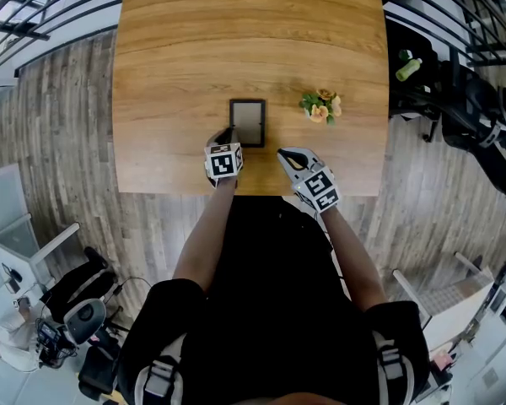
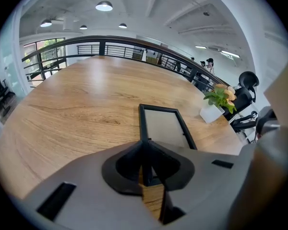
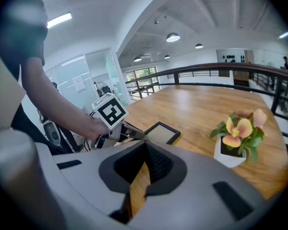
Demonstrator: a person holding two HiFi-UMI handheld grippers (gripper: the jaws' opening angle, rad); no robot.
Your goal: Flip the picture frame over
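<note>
A black picture frame [image 1: 248, 121] lies flat on the wooden table [image 1: 185, 49], near its front edge. My left gripper [image 1: 230, 134] is at the frame's near left corner. In the left gripper view the frame [image 2: 165, 127] runs away from me, and its left rail sits between the narrowed jaws of that gripper [image 2: 146, 145], which close on it. My right gripper [image 1: 283, 153] hovers just right of the frame's near end, shut and empty. The right gripper view looks past its closed jaws [image 3: 145, 145] to the frame [image 3: 162, 132] and the left gripper's marker cube [image 3: 109, 110].
A small white pot with orange flowers [image 1: 321, 106] stands right of the frame, also seen as the flower pot [image 3: 237, 138]. The table's front edge [image 1: 236, 194] runs just under both grippers. Dark railings and office chairs [image 1: 455, 91] ring the table; wood floor lies to the left.
</note>
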